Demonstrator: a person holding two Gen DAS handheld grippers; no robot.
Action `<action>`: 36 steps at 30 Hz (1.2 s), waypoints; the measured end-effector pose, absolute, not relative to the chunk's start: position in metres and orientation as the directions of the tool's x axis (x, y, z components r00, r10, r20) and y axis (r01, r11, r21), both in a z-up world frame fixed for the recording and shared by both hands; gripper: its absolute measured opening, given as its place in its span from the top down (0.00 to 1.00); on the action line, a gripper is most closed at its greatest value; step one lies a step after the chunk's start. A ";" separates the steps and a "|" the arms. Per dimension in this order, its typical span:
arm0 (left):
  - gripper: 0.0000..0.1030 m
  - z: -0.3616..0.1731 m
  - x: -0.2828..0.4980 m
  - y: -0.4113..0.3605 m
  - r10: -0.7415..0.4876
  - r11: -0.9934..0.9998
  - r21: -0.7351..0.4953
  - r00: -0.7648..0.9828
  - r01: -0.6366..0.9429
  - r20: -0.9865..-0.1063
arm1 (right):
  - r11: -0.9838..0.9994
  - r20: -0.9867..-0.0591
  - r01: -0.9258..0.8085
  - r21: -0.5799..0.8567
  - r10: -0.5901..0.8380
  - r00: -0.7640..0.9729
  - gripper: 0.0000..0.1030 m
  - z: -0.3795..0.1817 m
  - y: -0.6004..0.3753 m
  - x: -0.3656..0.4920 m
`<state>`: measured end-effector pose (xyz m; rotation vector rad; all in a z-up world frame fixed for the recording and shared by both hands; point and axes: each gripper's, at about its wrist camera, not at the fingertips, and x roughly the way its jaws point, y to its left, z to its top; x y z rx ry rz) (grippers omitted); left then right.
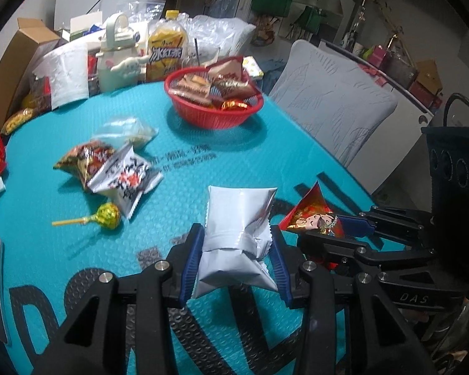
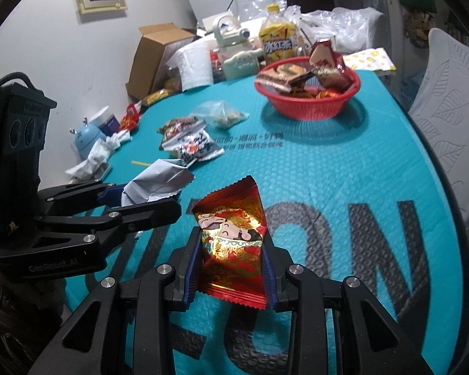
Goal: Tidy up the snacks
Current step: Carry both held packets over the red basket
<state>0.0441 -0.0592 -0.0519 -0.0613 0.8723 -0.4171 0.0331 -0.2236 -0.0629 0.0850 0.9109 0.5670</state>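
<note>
We are holding two packets clear of the teal mat (image 1: 203,156), one in each tool, most likely so both can go to the red basket (image 1: 214,111) in a single trip; that is our reading, not something shown. The basket is sitting at the far side of the mat, already partly filled with wrapped snacks, which suggests it is serving as the collecting place. The left gripper (image 1: 236,257) is clamping the silver packet (image 1: 239,218) across its lower half, blue pads pressing in from both sides, jaws fairly narrow and the foil crumpling between them. The right gripper (image 2: 233,264) is squeezing the red packet (image 2: 233,234) at its waist, jaws close together, the upper end standing free above the fingers. Both tools are angling down toward the mat, side by side. Still lying loose mid-mat: a small heap of packets (image 1: 109,168), a clear bag (image 1: 128,131) just behind it, and a yellow lollipop (image 1: 108,215) in front.
</note>
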 end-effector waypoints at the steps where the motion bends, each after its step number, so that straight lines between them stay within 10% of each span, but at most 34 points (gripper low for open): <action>1: 0.60 -0.048 0.045 -0.059 -0.382 0.917 -0.219 0.576 0.333 -0.723 | 0.852 -0.719 -0.428 0.303 0.499 0.485 0.68 -0.060 -0.225 0.034; 36: 0.60 0.033 0.156 -0.097 -0.380 0.912 -0.109 0.714 0.396 -0.588 | 0.888 -0.584 -0.421 0.186 0.444 0.679 0.68 0.032 -0.265 0.140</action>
